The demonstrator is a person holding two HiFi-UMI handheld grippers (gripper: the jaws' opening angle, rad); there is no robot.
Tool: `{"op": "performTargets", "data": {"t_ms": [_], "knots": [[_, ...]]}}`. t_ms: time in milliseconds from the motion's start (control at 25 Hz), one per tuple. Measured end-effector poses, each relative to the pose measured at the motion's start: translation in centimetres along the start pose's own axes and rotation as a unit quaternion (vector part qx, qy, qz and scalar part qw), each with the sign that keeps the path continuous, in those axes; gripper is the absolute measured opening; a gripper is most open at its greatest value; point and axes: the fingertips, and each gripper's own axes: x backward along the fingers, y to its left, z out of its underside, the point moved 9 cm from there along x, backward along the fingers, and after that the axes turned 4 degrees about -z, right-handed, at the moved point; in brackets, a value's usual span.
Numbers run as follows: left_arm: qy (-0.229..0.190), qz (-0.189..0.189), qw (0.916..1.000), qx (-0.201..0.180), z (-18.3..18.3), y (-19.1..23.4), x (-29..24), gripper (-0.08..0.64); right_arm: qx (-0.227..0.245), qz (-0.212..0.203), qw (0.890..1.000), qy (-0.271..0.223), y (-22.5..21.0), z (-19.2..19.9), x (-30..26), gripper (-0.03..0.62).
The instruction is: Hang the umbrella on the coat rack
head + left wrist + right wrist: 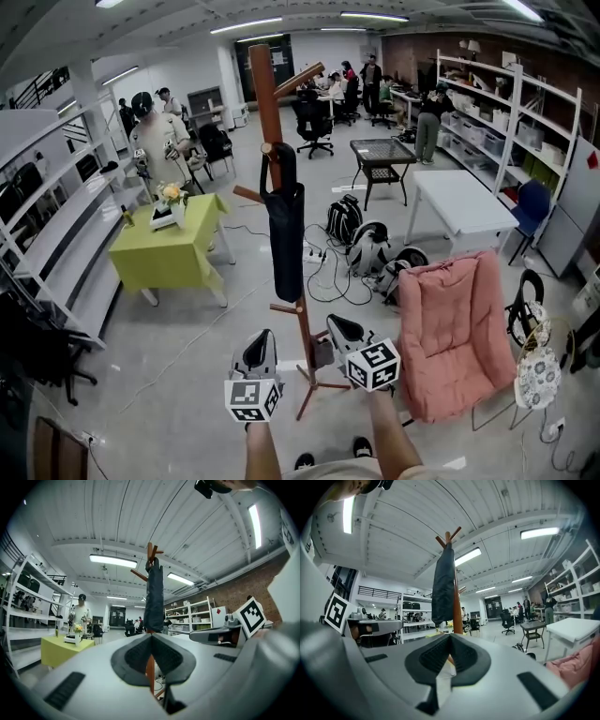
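Umbrella [283,234] already hangs on coat rack [267,84]. It's prob. light, floppy cloth w/ stiff shaft, so grab near its top. Left gripper [262,336] & right gripper [335,322] both clenched, empty.

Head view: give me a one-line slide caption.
Dark umbrella hangs on the wooden coat rack; left gripper and right gripper are shut and empty before it.

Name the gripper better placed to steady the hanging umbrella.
Left, narrowly: the left gripper faces the umbrella dead ahead; the right gripper sees it off-centre. Both are shut and empty.
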Motion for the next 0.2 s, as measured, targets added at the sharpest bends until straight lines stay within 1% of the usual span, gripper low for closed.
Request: {"op": "performTargets", "data": {"t_ms": [200], "knots": [[-0.002, 0.008, 0.9998, 0.018, 0.46, 0.24, -0.32, 0.006, -0.003, 0.016, 1.000, 0.000, -0.46, 0.22, 0.06, 0.005]]}}
